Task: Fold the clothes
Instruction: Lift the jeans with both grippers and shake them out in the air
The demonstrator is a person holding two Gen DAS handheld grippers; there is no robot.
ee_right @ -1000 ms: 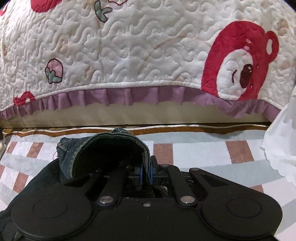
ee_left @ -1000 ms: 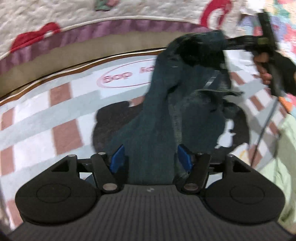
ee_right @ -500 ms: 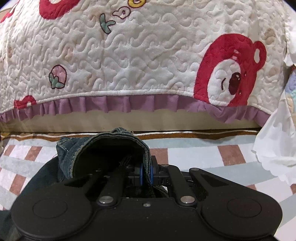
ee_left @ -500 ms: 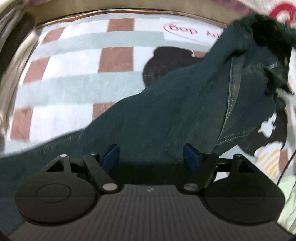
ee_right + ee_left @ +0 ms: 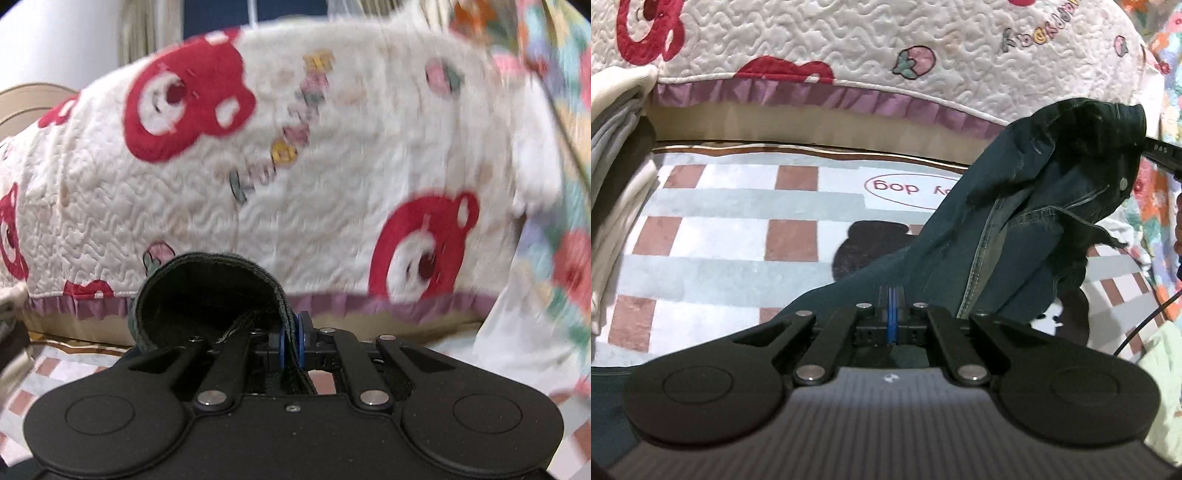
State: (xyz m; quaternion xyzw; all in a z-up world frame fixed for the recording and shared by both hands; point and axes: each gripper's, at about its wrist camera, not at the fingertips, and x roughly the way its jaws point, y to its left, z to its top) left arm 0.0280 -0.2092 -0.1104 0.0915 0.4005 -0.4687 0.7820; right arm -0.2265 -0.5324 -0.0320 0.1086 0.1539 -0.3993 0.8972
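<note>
**Jeans strung between two grippers above the mat**

Jeans hang over the checked mat, their long axis rising rightward. Waistband end sits in the right gripper, clenched on denim; left gripper, lower, appears clamped on cloth too.

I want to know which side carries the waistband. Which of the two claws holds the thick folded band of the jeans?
The right claw: it pinches the jeans' thick band, raised at their buttoned top. The left claw grips flat denim lower down.
</note>
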